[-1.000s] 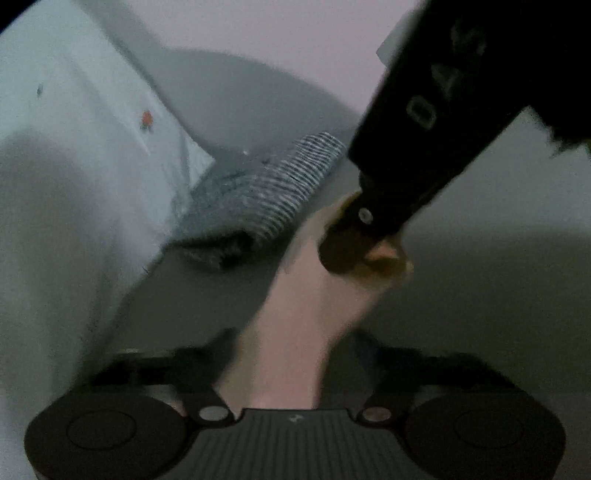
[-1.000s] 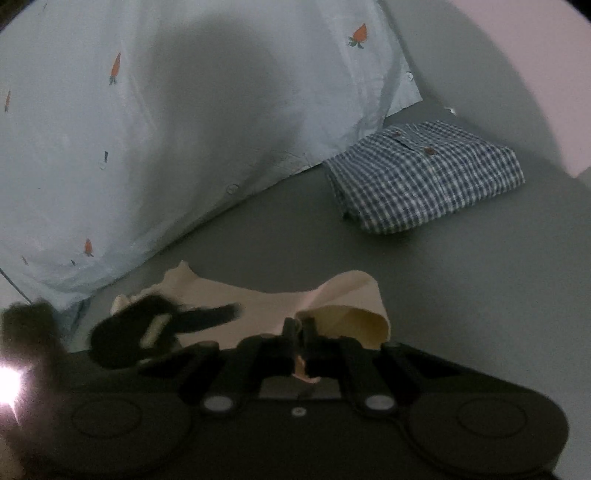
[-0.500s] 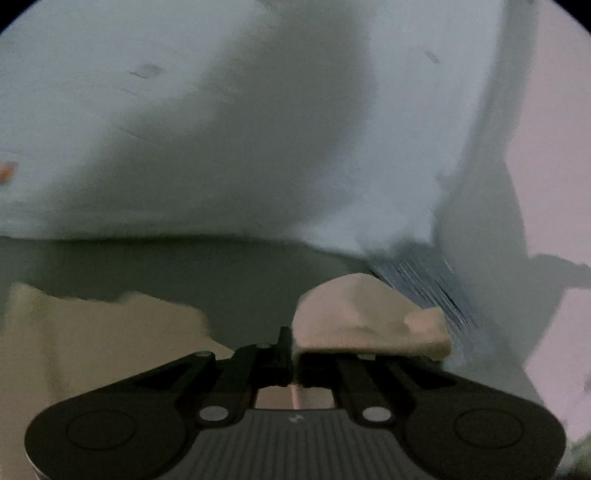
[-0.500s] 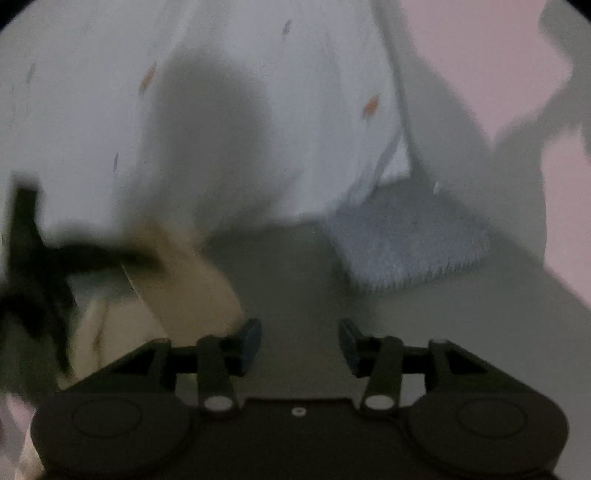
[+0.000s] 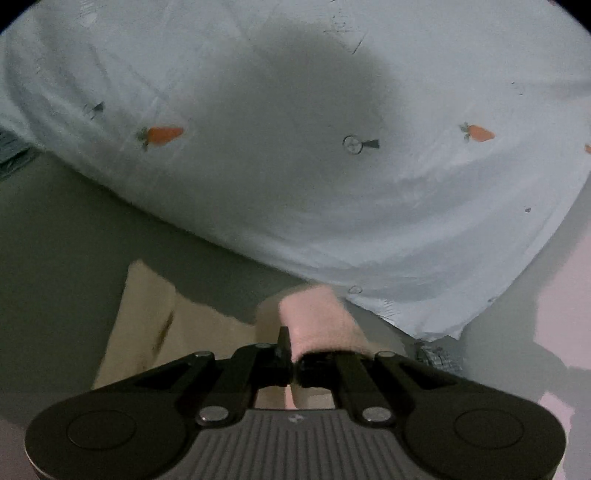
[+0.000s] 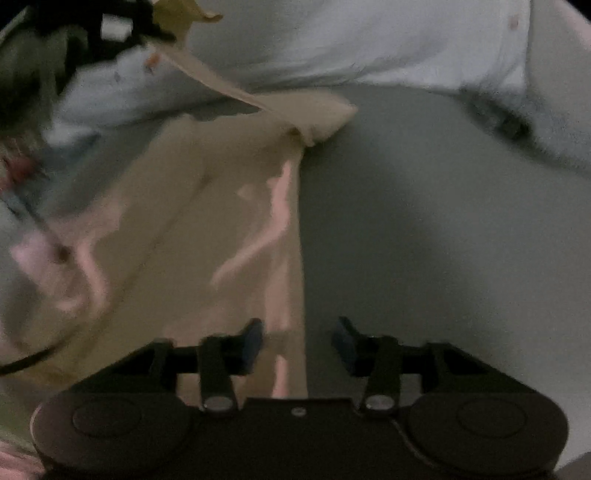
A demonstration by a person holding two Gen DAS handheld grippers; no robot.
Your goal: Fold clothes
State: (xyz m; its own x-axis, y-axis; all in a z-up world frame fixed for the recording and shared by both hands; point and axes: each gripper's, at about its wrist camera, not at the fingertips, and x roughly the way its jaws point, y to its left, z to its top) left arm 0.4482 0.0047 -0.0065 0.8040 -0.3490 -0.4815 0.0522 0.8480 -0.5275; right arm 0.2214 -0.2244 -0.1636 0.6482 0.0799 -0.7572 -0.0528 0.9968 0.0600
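A cream garment (image 5: 147, 325) lies on the grey sheet (image 5: 59, 229). My left gripper (image 5: 293, 363) is shut on a fold of it, which bulges pale pink-cream just past the fingertips. In the right wrist view the same garment (image 6: 207, 221) stretches from near my fingers up to the top left, where its corner hangs from the left gripper (image 6: 110, 26), blurred. My right gripper (image 6: 299, 341) is open and empty, its left finger over the garment's right edge.
A light blue pillow with carrot prints (image 5: 314, 140) fills the far side, also in the right wrist view (image 6: 369, 44). A blurred edge of a folded checked shirt (image 6: 517, 125) lies at the right. Bare grey sheet (image 6: 424, 240) spreads to the right of the garment.
My right gripper let go of the cream garment, opened and moved to its right edge. My left gripper kept its hold and swung to face the pillow, lifting a corner.
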